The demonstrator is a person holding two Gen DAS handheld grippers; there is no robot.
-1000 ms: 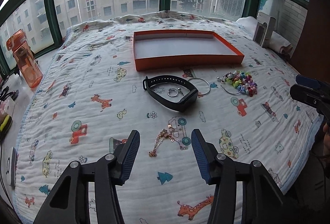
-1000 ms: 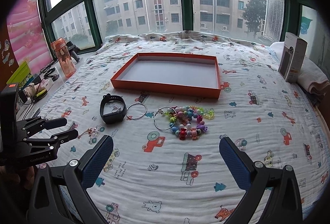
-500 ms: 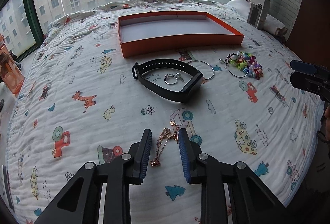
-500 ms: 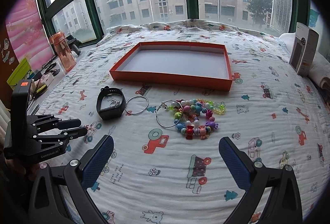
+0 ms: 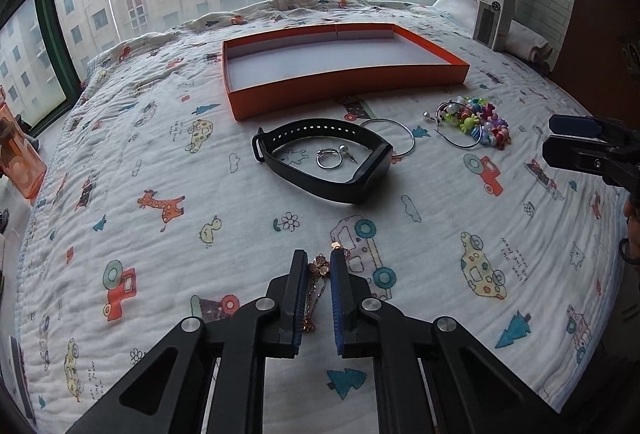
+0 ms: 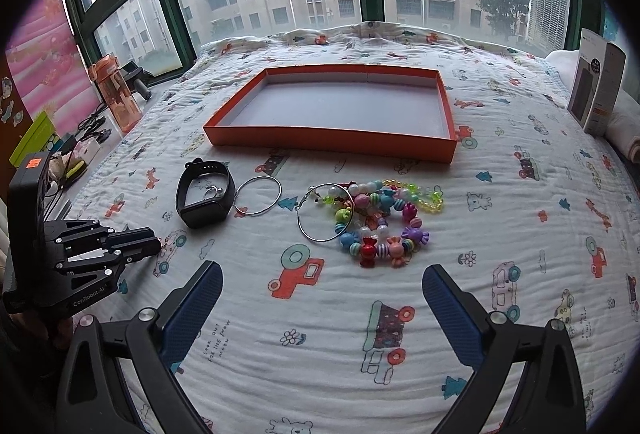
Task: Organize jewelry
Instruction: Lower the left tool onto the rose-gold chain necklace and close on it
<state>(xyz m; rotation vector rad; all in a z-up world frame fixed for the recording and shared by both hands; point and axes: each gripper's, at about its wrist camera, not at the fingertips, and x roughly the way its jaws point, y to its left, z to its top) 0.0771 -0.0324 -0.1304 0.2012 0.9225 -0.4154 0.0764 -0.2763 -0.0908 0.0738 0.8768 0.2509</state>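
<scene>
since a second earlier the left tool [image 5: 319, 266] had dropped to the bed [image 5: 240, 218] and its wide jaws had shut on the chain [image 5: 318, 274], which lay on the quilt near the front edge. the orange tray [image 5: 344, 90] sat empty further back. inside the black band [image 5: 320, 164] lay a ring [image 5: 330, 159] and a stud. the right tool [image 6: 320, 282] pointed down at the beads [image 6: 376, 222], jaws wide apart, holding nothing.
</scene>
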